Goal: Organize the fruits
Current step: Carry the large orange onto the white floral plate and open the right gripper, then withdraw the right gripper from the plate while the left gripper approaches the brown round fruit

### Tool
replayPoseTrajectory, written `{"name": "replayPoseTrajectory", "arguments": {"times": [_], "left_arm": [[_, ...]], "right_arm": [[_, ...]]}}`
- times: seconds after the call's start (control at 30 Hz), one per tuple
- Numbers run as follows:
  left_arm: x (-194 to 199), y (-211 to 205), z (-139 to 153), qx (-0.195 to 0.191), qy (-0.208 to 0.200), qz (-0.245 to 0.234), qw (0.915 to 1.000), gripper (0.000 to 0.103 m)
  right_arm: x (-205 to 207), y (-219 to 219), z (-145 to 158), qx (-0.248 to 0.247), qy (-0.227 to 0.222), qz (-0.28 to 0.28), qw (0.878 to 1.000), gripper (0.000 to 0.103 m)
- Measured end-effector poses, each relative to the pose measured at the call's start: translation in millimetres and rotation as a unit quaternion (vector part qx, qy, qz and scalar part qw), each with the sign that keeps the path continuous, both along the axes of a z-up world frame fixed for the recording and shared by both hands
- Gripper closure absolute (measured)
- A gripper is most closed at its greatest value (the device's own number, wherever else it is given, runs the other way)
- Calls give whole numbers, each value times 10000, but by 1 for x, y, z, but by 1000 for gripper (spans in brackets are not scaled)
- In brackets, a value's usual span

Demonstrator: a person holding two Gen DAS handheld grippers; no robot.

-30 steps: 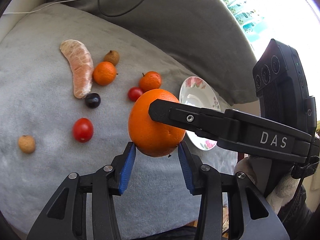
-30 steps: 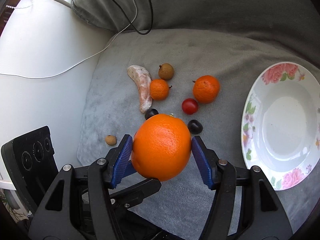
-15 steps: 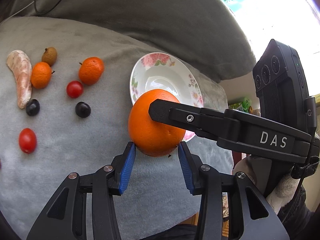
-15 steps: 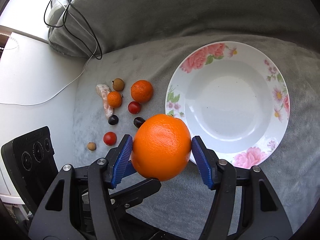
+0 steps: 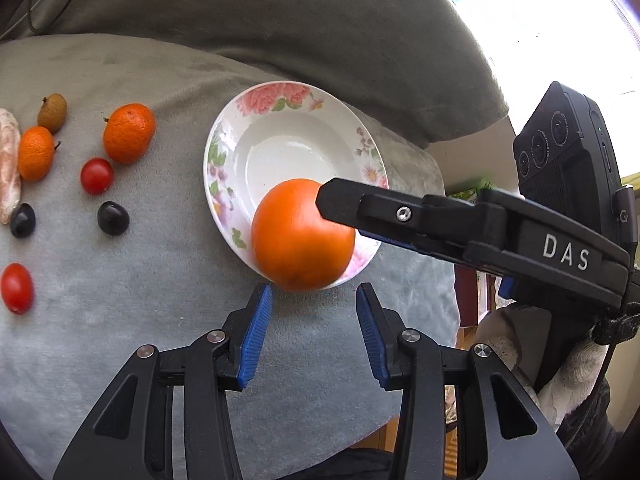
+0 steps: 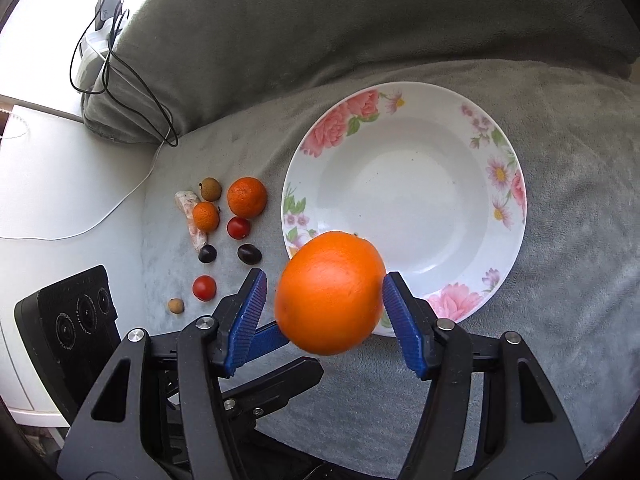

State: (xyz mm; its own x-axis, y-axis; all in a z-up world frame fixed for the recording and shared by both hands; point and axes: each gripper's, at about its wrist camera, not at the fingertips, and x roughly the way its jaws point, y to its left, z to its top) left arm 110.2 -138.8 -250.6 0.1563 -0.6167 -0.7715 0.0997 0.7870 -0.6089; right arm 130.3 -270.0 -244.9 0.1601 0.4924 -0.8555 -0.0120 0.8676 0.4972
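Observation:
A big orange (image 6: pixel 330 292) sits between the blue pads of my right gripper (image 6: pixel 322 286), over the near rim of a white flowered plate (image 6: pixel 504 216). The left pad stands slightly off the orange, the right pad touches it, so the jaws look just opened. In the left wrist view the orange (image 5: pixel 300 236) hangs over the plate (image 5: pixel 256 128), with the right gripper's finger (image 5: pixel 360 208) against it. My left gripper (image 5: pixel 314 308) is open and empty, just below the orange.
Small fruits lie left of the plate on the grey blanket: two mandarins (image 5: pixel 128 132), cherry tomatoes (image 5: pixel 96 176), dark grapes (image 5: pixel 113 218), a peeled citrus segment (image 5: pixel 9 168), longans (image 5: pixel 52 112). Black cables (image 6: pixel 132 80) and a white surface are at the left.
Both grippers moved right, from above the small fruits to the plate. The orange has left my left gripper's pads. The right gripper's jaws have widened around it.

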Motion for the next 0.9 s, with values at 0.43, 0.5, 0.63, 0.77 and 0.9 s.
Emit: {"name": "replayPoseTrajectory", "arguments": {"times": [0.43, 0.5, 0.63, 0.77, 0.9], "left_arm": [[-17, 25, 15, 59, -134, 159, 9998, 62], [-18, 30, 18, 78, -168, 186, 9997, 62], [-22, 41, 25, 150, -288, 291, 9991, 60], [-27, 56, 31, 283, -402, 441, 9978, 58], [-33, 76, 36, 421, -505, 633, 9958, 54]], "right_arm": [[-5, -3, 20, -406, -450, -62, 9981, 39], [-8, -2, 21, -452, -505, -35, 9977, 38], [-12, -2, 30, -587, -711, -25, 9957, 29], [-13, 1, 37, -748, -892, 40, 9932, 28], [-16, 7, 44, -882, -1101, 129, 9899, 28]]}}
